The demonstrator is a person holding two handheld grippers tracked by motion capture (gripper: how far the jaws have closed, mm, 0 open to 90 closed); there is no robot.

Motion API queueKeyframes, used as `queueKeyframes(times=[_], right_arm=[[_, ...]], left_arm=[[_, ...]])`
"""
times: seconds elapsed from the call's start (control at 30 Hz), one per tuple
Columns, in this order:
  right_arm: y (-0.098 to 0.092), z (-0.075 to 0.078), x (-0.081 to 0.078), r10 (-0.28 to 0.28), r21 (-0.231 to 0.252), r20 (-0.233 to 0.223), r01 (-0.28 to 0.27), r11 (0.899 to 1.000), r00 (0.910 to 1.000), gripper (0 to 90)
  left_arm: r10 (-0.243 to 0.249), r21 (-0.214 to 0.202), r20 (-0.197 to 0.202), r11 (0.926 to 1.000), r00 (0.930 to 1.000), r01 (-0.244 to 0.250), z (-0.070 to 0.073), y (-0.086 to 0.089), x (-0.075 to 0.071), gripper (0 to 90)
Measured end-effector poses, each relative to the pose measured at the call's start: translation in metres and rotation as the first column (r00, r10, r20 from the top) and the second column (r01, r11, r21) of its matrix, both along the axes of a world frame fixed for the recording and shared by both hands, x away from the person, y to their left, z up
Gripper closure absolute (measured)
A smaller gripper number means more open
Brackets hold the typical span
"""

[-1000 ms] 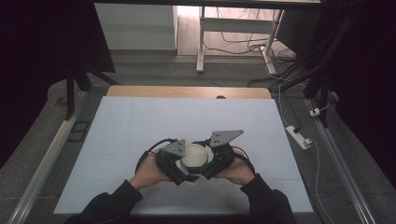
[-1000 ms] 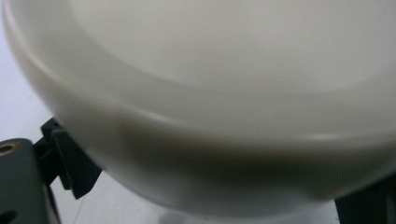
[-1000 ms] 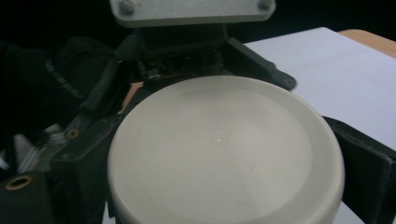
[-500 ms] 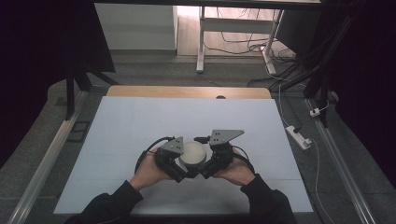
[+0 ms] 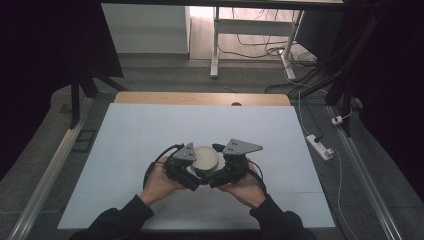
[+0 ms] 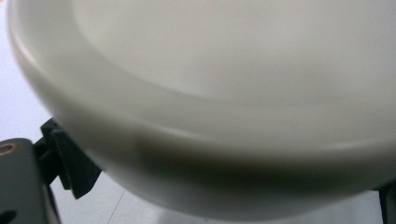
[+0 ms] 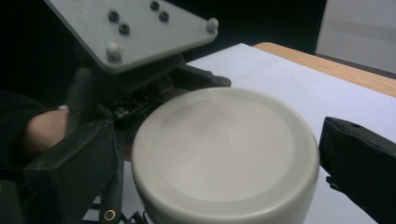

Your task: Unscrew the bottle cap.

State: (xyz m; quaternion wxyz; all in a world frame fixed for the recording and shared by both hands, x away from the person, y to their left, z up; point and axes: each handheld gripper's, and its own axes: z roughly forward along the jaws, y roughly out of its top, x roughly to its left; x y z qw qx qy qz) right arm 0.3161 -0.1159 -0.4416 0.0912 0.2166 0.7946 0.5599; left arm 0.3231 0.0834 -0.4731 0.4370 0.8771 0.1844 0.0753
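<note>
1. We see one round, off-white, smooth-sided object (image 5: pixel 205 157), shaped like a shallow bowl turned base-up or a low lidded tub; we cannot tell which.
2. In the right gripper view the round object (image 7: pixel 224 156) shows a flat circular top with a slightly raised outer ring, rounded shoulders and a matte, unmarked surface.
3. In the left gripper view the same object (image 6: pixel 224 102) sits very close to the camera, blurred, with a curved rim and a shadowed underside.
4. The object lies between the two hand-held tools, over the near middle of the pale grey-white table sheet (image 5: pixel 130 135); whether it rests on the sheet or is lifted we cannot tell.
5. Nothing shows inside the object, since only its closed upper face and side are visible to us.
6. The left gripper (image 5: pixel 189 169) presses in from the object's left, held by the person's left hand (image 5: pixel 159 181).
7. The right gripper (image 5: pixel 224 170) comes in from the object's right, held by the right hand (image 5: pixel 245 186).
8. The right gripper's jaws stand apart, one on either side of the object, close to its wall; contact is not clear.
9. Whether the left gripper's jaws are apart or clamped we cannot tell.
10. A wooden table edge (image 5: pixel 200 98) runs along the sheet's far side.
</note>
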Motion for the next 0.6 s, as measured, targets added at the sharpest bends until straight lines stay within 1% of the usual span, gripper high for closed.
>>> queueKeyframes(times=[0.03,0.17,0.2,0.3,0.33,0.43,0.47,0.53,0.57,0.6], right_arm=[[0.0011,-0.0012,-0.0003,-0.001,-0.005,0.002,0.001,1.0,1.0,0.0],[0.005,-0.0047,-0.0015,-0.012,-0.023,0.019,0.013,1.0,0.9997,0.0],[0.0052,-0.0049,-0.0018,-0.018,-0.021,0.024,0.018,1.0,0.9996,0.3],[0.0049,-0.0048,-0.0023,-0.039,-0.036,0.04,0.04,0.999,0.9985,6.4],[0.0044,-0.0051,-0.0023,-0.04,-0.036,0.045,0.042,0.998,0.9982,6.6],[0.004,-0.0054,-0.0023,-0.033,-0.043,0.054,0.036,0.998,0.998,7.0],[0.0038,-0.0054,-0.0021,-0.026,-0.044,0.055,0.028,0.999,0.9981,7.0],[0.0025,-0.0052,-0.0007,-0.005,-0.042,0.051,0.007,0.999,0.9987,7.1],[0.0016,-0.0051,0.0,0.006,-0.042,0.049,-0.004,0.999,0.9988,7.1],[0.0016,-0.0051,0.0,0.006,-0.042,0.049,-0.004,0.999,0.9988,7.1]], left_arm=[[0.007,-0.007,-0.002,0.9999,1.0,-0.007,0.0001,-0.0005,-0.0005,7.5],[0.021,-0.011,-0.004,0.9997,0.9998,-0.021,0.0014,-0.0016,-0.0015,7.5],[0.02,-0.002,-0.001,0.9998,0.9998,-0.02,0.0017,-0.0014,-0.0014,7.5],[0.025,0.001,-0.002,0.9997,0.9997,-0.025,0.0019,-0.0022,-0.0016,7.5],[0.025,0.002,-0.002,0.9997,0.9997,-0.025,0.0018,-0.0022,-0.0016,7.5],[0.016,0.003,-0.002,0.9999,0.9999,-0.016,0.0013,-0.0022,-0.0015,7.5],[0.015,-0.003,-0.005,0.9999,0.9999,-0.015,0.001,-0.0025,-0.0017,7.5],[-0.004,0.004,-0.002,1.0,1.0,0.004,0.0013,-0.0016,-0.0012,7.5],[-0.013,0.0,-0.003,0.9999,0.9999,0.013,0.0013,-0.0012,-0.0011,7.5],[-0.013,0.0,-0.003,0.9999,0.9999,0.013,0.0013,-0.0012,-0.0011,7.5]])
